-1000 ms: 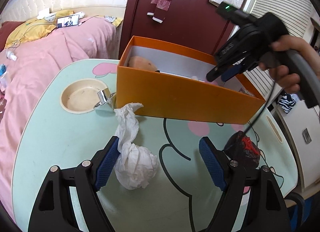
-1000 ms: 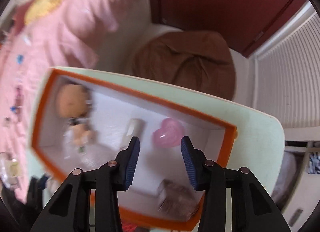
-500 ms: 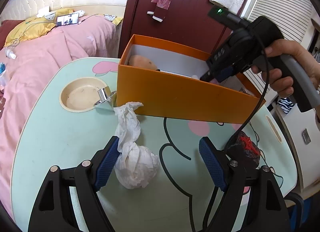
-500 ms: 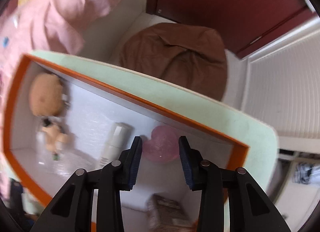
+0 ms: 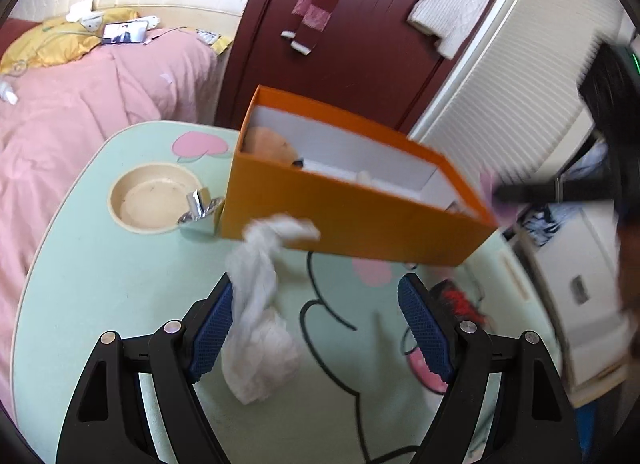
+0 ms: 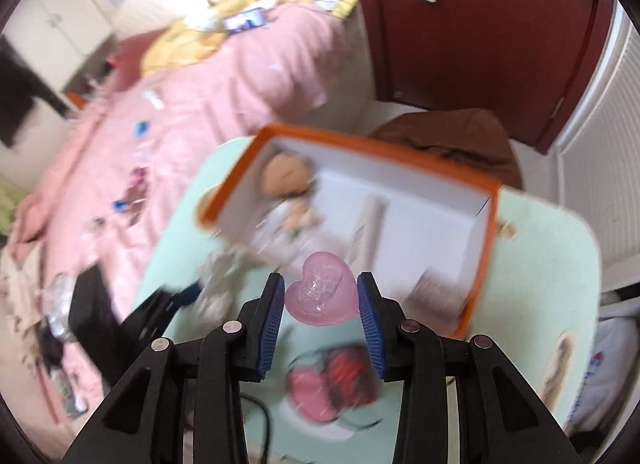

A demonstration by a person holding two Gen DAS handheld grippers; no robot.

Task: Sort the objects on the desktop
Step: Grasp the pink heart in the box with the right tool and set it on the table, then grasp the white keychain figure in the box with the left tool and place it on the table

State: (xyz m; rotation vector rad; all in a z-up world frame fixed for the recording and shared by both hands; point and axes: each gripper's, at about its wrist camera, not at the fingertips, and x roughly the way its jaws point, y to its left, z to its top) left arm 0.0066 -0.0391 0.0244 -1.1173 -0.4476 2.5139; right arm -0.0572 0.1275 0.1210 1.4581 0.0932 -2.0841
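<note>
Pink and see-through, the little heart-shaped plastic piece (image 6: 321, 290) sits squeezed between the blue pads of the right gripper (image 6: 321, 314). The jaws stand only a little way apart, just as wide as the heart, and both pads press on its sides so it does not fall. It hangs in the air above the near edge of the orange cardboard box (image 6: 486, 256). I think it is being carried to a new spot.

The box stands on the pale green cartoon table (image 5: 88, 288) and holds a small doll with a tan head (image 6: 286, 174). The box walls keep sorted things together.

The left gripper (image 5: 314, 328) waits in front of the box with its jaws wide apart and nothing squeezed. A crumpled white tissue (image 5: 256, 328) lies just beside its left pad, reaching up to the box wall. I think it is next. A fuzzy black and red thing (image 5: 456, 300) lies in front of the box's right corner.
</note>
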